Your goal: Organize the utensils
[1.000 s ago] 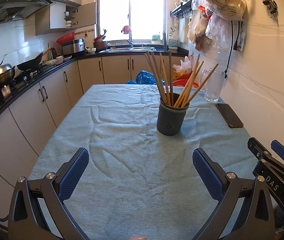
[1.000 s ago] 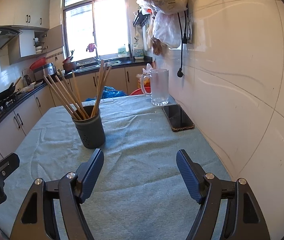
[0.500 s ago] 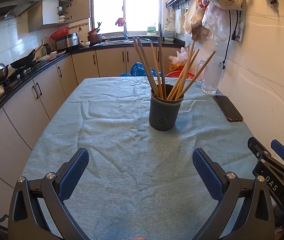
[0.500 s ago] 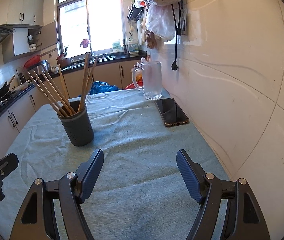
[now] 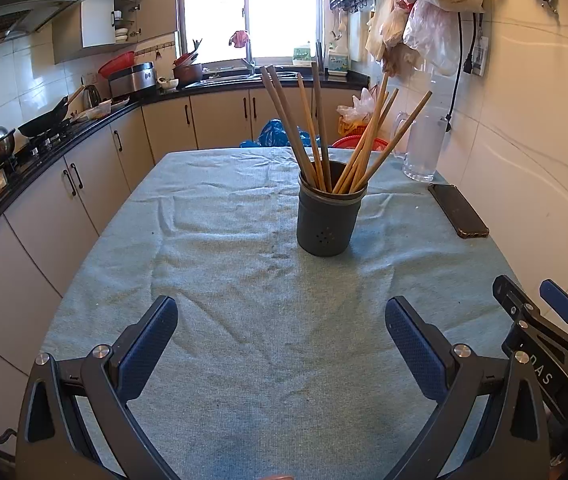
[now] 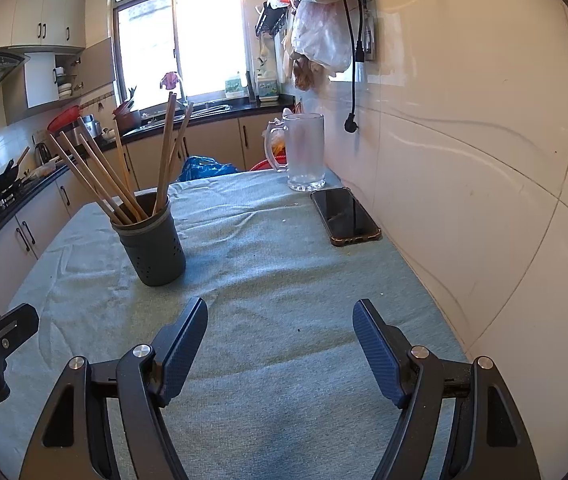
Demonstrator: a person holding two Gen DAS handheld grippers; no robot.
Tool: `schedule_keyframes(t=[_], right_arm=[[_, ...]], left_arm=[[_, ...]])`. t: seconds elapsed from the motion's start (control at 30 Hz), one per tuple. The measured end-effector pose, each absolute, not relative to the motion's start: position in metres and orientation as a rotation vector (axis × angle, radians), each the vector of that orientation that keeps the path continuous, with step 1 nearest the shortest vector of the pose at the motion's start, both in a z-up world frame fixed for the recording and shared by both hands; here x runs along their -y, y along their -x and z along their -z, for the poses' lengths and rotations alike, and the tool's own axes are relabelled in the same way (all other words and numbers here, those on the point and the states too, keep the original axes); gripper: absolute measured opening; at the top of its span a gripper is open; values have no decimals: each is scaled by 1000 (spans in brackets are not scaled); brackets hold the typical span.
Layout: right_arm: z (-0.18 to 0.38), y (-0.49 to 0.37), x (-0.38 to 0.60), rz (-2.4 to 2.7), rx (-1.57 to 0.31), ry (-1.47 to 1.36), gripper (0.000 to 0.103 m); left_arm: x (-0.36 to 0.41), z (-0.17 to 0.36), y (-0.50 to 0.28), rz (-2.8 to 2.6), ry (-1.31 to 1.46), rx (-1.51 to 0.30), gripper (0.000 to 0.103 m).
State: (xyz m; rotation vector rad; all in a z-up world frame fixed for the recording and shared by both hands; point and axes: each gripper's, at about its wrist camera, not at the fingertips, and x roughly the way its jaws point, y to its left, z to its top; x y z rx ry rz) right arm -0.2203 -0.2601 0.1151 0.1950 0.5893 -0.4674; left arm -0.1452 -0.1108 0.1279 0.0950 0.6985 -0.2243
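Left wrist view: the table cloth (image 5: 220,320) is big, green and wrinkly.
Writing: the letters "DAS" show on the right gripper's (image 6: 280,344) black side.
Glass mug (image 6: 304,152): it looks empty, by the white wall.
Phone (image 6: 344,216): it lies flat near the mug.
Cup (image 5: 330,218): dark grey, standing up in the middle of the cloth.
Chopsticks (image 5: 320,132): many wooden ones lean inside the cup.
Left gripper (image 5: 280,334): fingers wide apart, holding nothing.
Right gripper: fingers wide apart too, nothing between them.

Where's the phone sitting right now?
The phone lies flat on the green tablecloth by the tiled wall, just in front of the glass mug and right of the chopstick holder in the right wrist view.
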Motion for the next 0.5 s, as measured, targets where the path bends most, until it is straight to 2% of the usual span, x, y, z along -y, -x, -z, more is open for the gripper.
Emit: schedule_keyframes(t=[0.5], right_arm=[[-113,219,255,457,-592,-186,79]], left_arm=[[105,-124,143,218,-89,-703,103]])
